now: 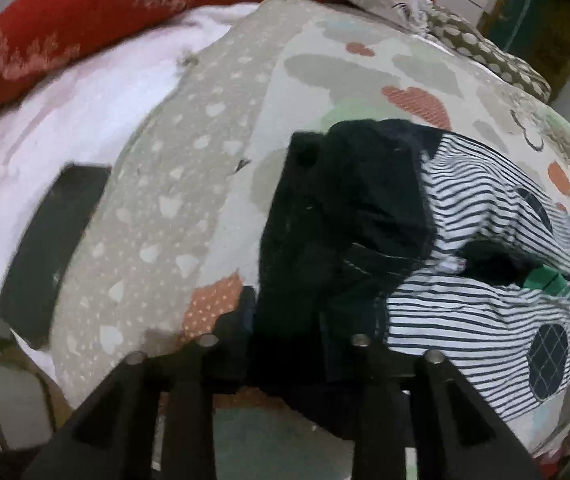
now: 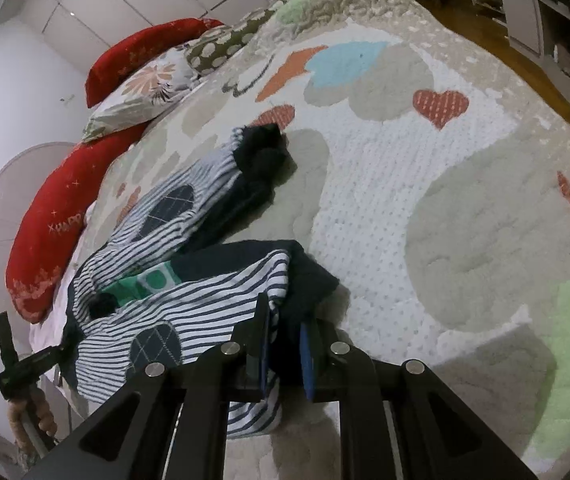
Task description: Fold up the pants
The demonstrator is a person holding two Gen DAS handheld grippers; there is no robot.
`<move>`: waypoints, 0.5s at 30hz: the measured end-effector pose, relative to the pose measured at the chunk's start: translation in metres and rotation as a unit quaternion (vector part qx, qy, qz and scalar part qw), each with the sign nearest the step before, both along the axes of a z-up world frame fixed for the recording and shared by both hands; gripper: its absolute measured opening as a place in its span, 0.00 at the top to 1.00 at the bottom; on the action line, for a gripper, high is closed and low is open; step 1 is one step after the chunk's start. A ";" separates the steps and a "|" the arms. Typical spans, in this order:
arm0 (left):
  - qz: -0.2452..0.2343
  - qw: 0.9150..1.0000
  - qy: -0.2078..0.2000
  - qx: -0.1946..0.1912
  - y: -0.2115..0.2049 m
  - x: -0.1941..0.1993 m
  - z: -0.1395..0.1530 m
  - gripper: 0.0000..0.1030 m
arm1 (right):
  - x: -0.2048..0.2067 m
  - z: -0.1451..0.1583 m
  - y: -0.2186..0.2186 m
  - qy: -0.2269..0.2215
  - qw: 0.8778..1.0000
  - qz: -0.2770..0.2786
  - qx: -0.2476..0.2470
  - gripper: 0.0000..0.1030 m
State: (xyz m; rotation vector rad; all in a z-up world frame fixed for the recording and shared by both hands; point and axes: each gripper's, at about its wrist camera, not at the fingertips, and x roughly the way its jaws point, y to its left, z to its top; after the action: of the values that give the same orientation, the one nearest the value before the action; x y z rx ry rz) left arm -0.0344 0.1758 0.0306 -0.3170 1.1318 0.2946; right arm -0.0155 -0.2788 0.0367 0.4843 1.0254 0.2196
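Observation:
Small navy-and-white striped pants (image 2: 173, 280) with navy cuffs and round knee patches lie crumpled on a patterned quilt (image 2: 405, 160). In the right wrist view my right gripper (image 2: 285, 344) is shut on the near leg's navy cuff, which sits between its blue pads (image 2: 307, 356). The far leg's cuff (image 2: 263, 152) rests on the quilt. In the left wrist view my left gripper (image 1: 341, 168) is shut on the bunched navy waist end of the pants (image 1: 365, 208). That cloth hides one finger. The striped legs (image 1: 485, 216) spread away to the right. The left gripper (image 2: 17, 360) also shows beside a hand.
Red pillows (image 2: 49, 216), a floral pillow (image 2: 145, 92) and a dotted pillow (image 2: 221, 48) line the bed's far side. A dark flat object (image 1: 53, 248) lies on the white sheet (image 1: 85, 128). Wooden floor (image 2: 465, 12) runs beyond the bed's edge. A round white fan (image 2: 9, 200) stands left.

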 end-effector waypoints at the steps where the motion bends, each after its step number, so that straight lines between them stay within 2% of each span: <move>1: 0.009 1.000 -0.006 -0.018 0.004 -0.003 -0.001 0.65 | 0.001 -0.002 -0.001 0.002 1.000 -0.003 0.001 0.86; 4: 0.017 0.998 -0.038 -0.044 0.011 -0.018 0.008 0.60 | -0.002 0.002 -0.010 -0.001 1.000 -0.019 0.020 0.79; 8: 0.026 0.997 -0.075 -0.024 0.012 -0.043 0.024 0.56 | -0.004 0.028 -0.027 -0.041 0.998 -0.050 0.014 0.55; 11: 0.034 0.994 -0.099 -0.009 0.008 -0.060 0.035 0.56 | 0.020 0.040 -0.018 -0.044 0.998 -0.040 0.004 0.52; 12: 0.033 0.994 -0.103 -0.009 0.006 -0.064 0.037 0.56 | 0.034 0.040 -0.012 -0.041 0.999 -0.029 0.003 0.48; 15: 0.023 0.994 -0.111 -0.012 0.003 -0.070 0.044 0.56 | 0.074 0.028 0.003 -0.010 1.000 -0.025 -0.007 0.46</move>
State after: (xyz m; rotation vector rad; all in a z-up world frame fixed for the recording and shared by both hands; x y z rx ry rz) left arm -0.1043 0.1784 0.0745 -0.3883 0.9113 0.2795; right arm 0.0586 -0.2758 0.0651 0.4927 0.9943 0.1719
